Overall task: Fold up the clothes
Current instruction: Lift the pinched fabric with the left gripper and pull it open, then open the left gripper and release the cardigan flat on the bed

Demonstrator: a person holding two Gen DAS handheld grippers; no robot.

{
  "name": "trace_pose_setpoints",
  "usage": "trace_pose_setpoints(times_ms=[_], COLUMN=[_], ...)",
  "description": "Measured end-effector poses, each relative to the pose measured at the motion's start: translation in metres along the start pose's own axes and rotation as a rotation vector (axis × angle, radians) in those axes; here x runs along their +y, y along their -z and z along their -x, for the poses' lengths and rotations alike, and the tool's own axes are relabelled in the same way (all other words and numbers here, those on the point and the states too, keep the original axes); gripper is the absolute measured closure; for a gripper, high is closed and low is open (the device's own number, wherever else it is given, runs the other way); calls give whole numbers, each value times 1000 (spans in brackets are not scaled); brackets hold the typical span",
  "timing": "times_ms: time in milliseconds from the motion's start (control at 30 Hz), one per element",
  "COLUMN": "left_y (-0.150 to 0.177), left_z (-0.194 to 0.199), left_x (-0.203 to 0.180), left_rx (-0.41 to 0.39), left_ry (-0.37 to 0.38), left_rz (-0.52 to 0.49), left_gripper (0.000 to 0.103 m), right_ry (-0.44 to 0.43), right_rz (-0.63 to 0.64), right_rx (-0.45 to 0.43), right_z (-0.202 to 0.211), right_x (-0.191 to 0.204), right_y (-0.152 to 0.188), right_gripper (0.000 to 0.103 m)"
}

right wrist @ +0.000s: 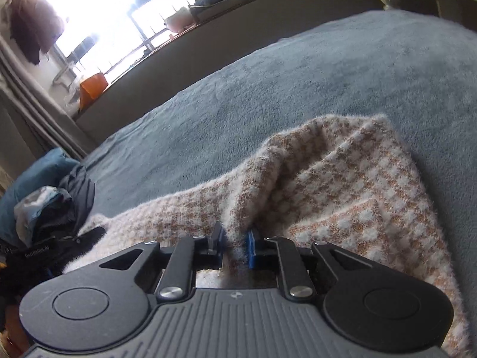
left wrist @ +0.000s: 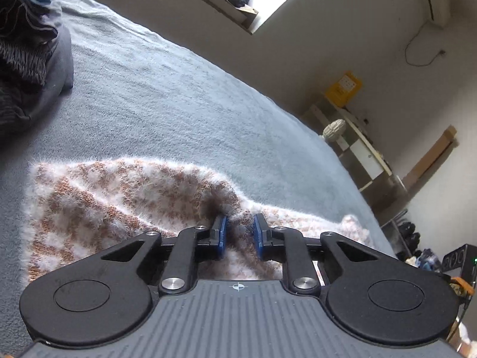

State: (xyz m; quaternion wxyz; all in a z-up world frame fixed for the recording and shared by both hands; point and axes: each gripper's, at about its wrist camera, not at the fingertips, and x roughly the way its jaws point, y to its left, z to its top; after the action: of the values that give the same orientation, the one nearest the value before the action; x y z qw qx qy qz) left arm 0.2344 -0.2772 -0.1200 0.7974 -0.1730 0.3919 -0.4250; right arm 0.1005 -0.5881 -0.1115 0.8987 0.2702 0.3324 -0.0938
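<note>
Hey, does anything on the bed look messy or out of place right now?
Only the fuzzy checked sweater: it lies rumpled on the grey blanket, one ridge pinched in the right claw. Nothing looks spilled or damaged.

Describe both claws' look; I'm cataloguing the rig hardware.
The left claw and right claw match: black linkage arms with silver pivot screws, blue pads, round black housings, and a ribbed grey base bearing a small crosshair mark.
</note>
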Motion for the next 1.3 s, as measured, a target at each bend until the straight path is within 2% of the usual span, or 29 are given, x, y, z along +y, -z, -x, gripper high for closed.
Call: trace_pose_setpoints(times_ms=[67,167,233,300,333,400,467,533,567,633,667,733,833,933,1000,1067,1100,1200,1267,1300], left_y=[-1,1,-1,-2,-1,9,30,62,79,94,97,89,73,56,45,36,34,52,58,57], left_z=[14,40,52,50,47,32,12,-5,-9,-6,-4,-1,13,42,49,29,16,-42,-51,-51], left_x=[-8,-25,-39,-59,-70,-92,-105,-112,-113,-116,-117,-115,-113,-116,-122,-127,-129,-121,-112,-110], left_rx=[-2,-87,-158,-178,-174,-114,9,100,111,66,59,66,69,-10,-82,-88,-81,26,19,9], left_ry=[-28,-62,-55,-33,-20,-1,0,-54,-88,-111,-116,-103,-69,9,27,-4,-28,-165,-177,-169], left_rz=[-54,-164,-216,-308,-364,-494,-613,-768,-849,-933,-947,-911,-842,-791,-770,-738,-734,-821,-799,-780], left_gripper=[83,83,83,83,83,83,83,83,83,83,83,82,81,75,69,67,67,64,63,63], right_ry=[4,-8,12,51,66,75,44,5,35,95,82,62,84,71,55,38,42,61,128,109], right_rz=[44,49,84,142,175,239,313,390,429,505,483,468,507,564,594,608,608,587,530,480], right_rx=[0,5,-15,-51,-90,-163,-199,-178,-121,-8,-7,-36,-45,-109,-159,-193,-181,-128,-71,-101], right_z=[4,13,23,35,42,53,56,50,38,13,7,13,22,42,51,53,43,9,-26,-27], right_x=[3,2,4,10,16,30,46,56,52,43,31,27,42,57,63,69,69,65,43,35], right_y=[0,-5,-8,-11,-13,-17,-16,-11,-2,15,26,27,16,8,5,-1,-1,-1,9,11], right_gripper=[84,73,69,69,69,69,69,70,70,72,72,72,72,72,72,72,72,72,71,71])
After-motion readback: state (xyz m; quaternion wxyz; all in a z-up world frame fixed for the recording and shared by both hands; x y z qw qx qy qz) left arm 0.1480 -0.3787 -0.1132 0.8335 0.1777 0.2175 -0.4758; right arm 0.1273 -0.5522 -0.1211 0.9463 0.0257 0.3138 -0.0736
